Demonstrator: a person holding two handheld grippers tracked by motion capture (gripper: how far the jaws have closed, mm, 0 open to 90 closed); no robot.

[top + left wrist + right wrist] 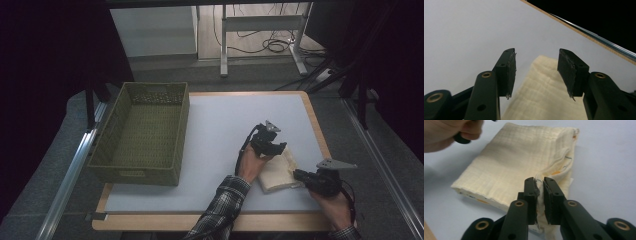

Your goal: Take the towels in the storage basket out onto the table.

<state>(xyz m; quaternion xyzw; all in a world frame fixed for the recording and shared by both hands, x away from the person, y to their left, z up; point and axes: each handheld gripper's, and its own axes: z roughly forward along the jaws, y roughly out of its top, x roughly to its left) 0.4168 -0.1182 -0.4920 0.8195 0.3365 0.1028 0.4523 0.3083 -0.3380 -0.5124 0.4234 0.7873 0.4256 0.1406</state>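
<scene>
The folded cream cloth (pixel 276 173) lies on the bench (pixel 220 130) right of the basket (pixel 142 132). The right gripper (pixel 539 182) pinches its edge; the left gripper (pixel 536 72) hovers above, jaws apart. To lift cleanly, the left gripper should probably bite every layer.

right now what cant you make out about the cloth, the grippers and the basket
- Folded cream gauze cloth: in the high view the left hand and left gripper cover its near-left part.
- Cloth's small coloured marks: too small to read in the right gripper view.
- Right gripper: pinches a cloth edge; how many layers is hidden by the jaws.
- Olive woven basket: its near wall hides the floor strip behind it.
</scene>
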